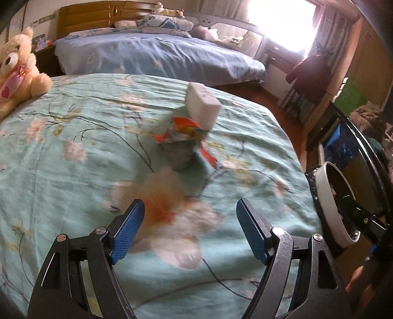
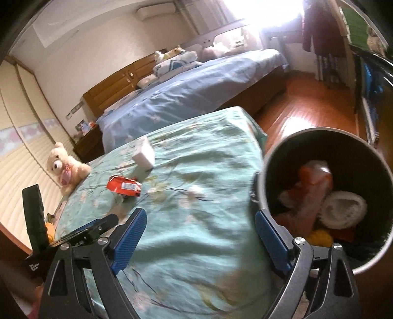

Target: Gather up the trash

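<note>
Nearest of all, the left hand-held gripper point(image 1: 189, 211) is hovering over the green flowered bed point(image 1: 73, 137) with its blue fingers point(image 1: 127, 230) spread wide apart and nothing between them. Likewise, the right hand-held gripper point(image 2: 200, 223) is hanging above the same bed point(image 2: 196, 171), jaws wide apart and gripping nothing.

Just off the bed's edge, on the right gripper's side, a round bin point(image 2: 277, 157) is sitting with orange, white and yellow trash point(image 2: 316, 186) lying inside it; in the left view only its pale rim point(image 1: 326, 203) is showing.

Farther along the bed, a crumpled red wrapper point(image 2: 124, 186) is lying on the cover, appearing in the left view as a blurred red and white wrapper point(image 1: 183, 135). Just behind the wrapper, a white box point(image 1: 202, 108) is standing tilted on the cover point(image 2: 145, 153).

Beyond that, a cream teddy bear point(image 1: 17, 71) is sitting at the bed's far edge. Past the green bed, a blue bed point(image 1: 152, 54) is standing in front of a bright window point(image 1: 282, 22).
</note>
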